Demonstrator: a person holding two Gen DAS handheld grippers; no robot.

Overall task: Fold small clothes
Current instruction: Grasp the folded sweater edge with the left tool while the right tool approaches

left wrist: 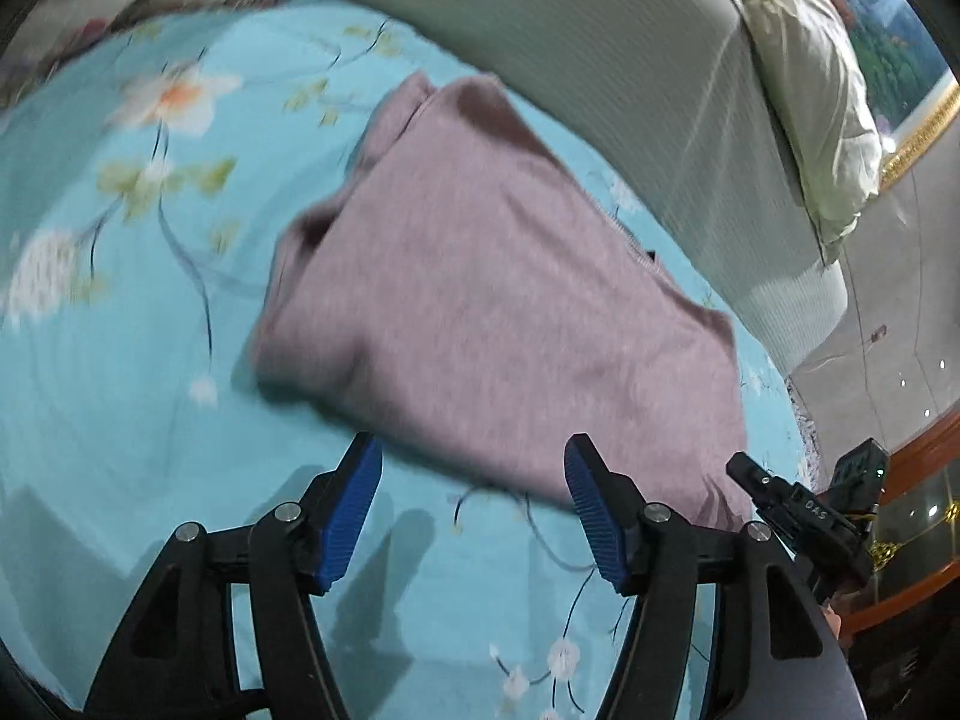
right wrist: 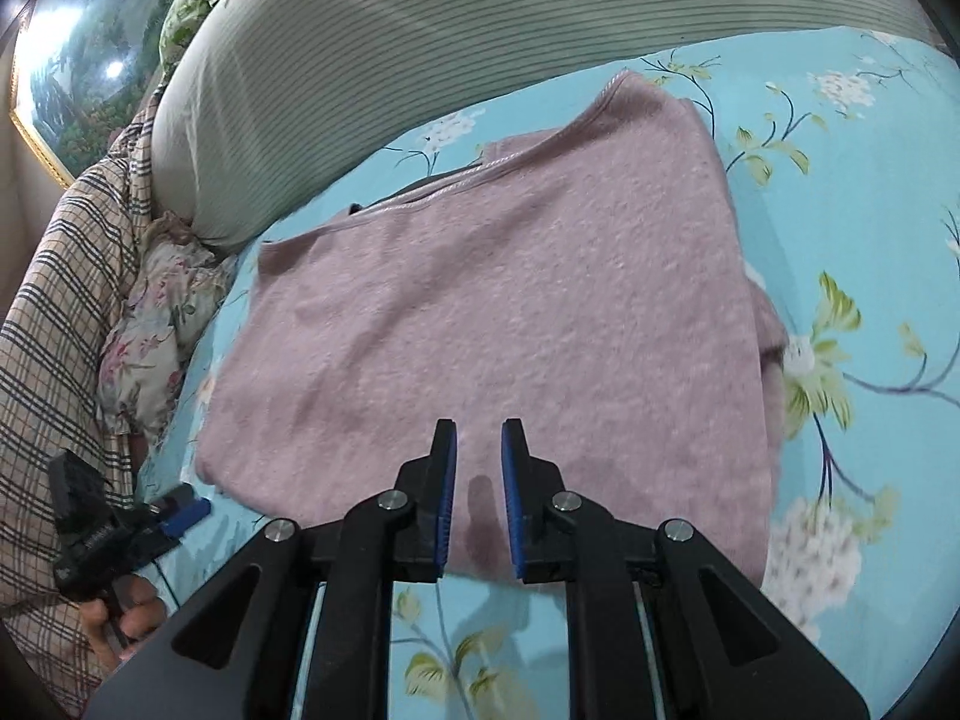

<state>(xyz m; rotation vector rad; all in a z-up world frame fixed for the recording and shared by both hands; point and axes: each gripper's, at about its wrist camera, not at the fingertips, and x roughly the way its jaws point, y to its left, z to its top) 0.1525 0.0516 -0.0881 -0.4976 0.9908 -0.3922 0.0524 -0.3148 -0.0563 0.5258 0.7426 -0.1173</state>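
Note:
A pink knitted garment (left wrist: 498,312) lies folded into a rough rectangle on the turquoise floral bedsheet (left wrist: 120,360). In the right wrist view the garment (right wrist: 510,312) fills the middle, with its neckline trim toward the far edge. My left gripper (left wrist: 474,480) is open and empty, just short of the garment's near edge. My right gripper (right wrist: 480,450) hovers over the garment's near edge, its jaws a narrow gap apart with nothing between them. The other gripper (right wrist: 114,534) shows at the lower left of the right wrist view, and the right one (left wrist: 810,510) shows at the right of the left wrist view.
A large grey ribbed cushion (right wrist: 420,60) lies along the far side of the bed, close behind the garment. A checked cloth (right wrist: 60,312) and a floral pillow (right wrist: 150,330) lie at the left. A framed landscape picture (right wrist: 78,48) hangs on the wall behind.

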